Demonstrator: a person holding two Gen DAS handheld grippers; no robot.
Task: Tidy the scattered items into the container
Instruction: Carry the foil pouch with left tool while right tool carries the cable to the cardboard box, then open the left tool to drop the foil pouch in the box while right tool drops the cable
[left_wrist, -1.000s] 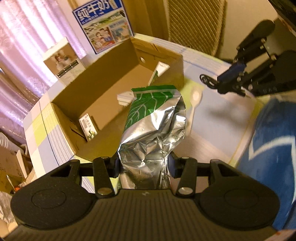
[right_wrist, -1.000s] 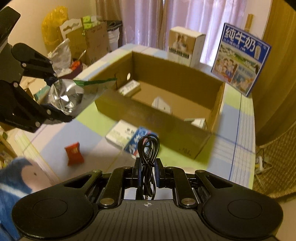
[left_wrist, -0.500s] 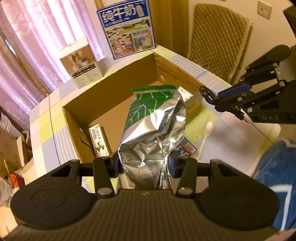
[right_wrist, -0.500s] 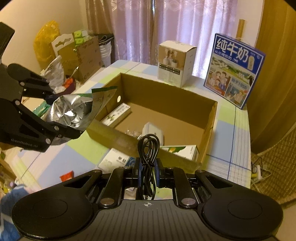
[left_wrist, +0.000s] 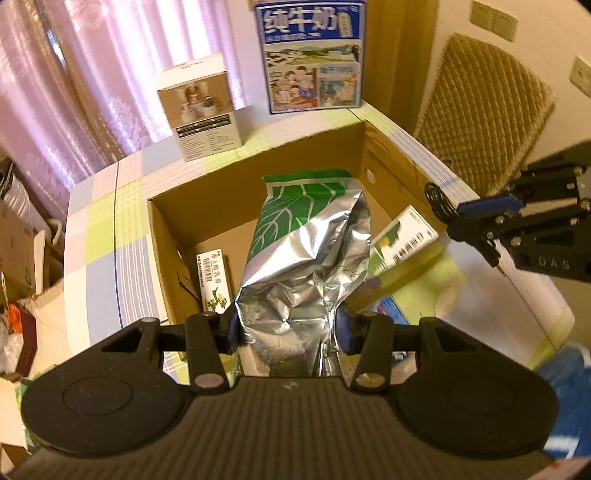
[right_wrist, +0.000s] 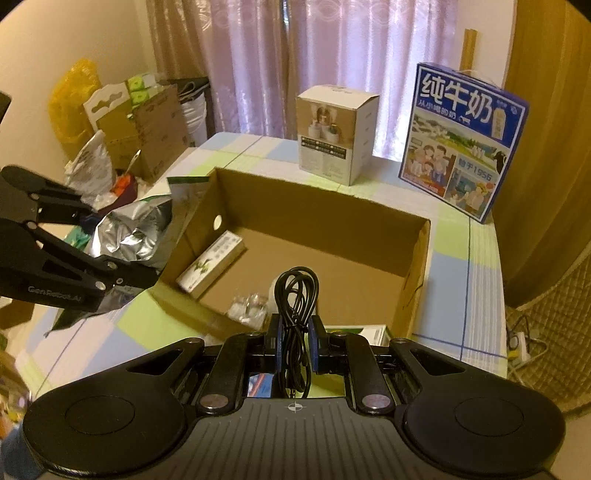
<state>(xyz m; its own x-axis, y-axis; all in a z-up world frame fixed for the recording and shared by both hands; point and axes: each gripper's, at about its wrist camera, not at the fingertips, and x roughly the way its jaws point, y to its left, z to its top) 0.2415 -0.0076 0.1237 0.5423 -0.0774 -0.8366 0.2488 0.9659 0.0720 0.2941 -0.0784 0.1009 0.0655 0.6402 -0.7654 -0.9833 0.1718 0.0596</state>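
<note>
Clamping foil bag (left_wrist: 306, 258), left claw (left_wrist: 288, 328) over box (left_wrist: 258, 177).

The left gripper (left_wrist: 288, 328) is matte black: a ribbed central housing flanked by two rounded lobes with shallow discs, silver screw heads on the link bars, and blue pads lining its jaws. The right gripper (right_wrist: 295, 332) has the same build. Seen side-on, each carries pale lettering on its black linkage behind the jaws.
</note>
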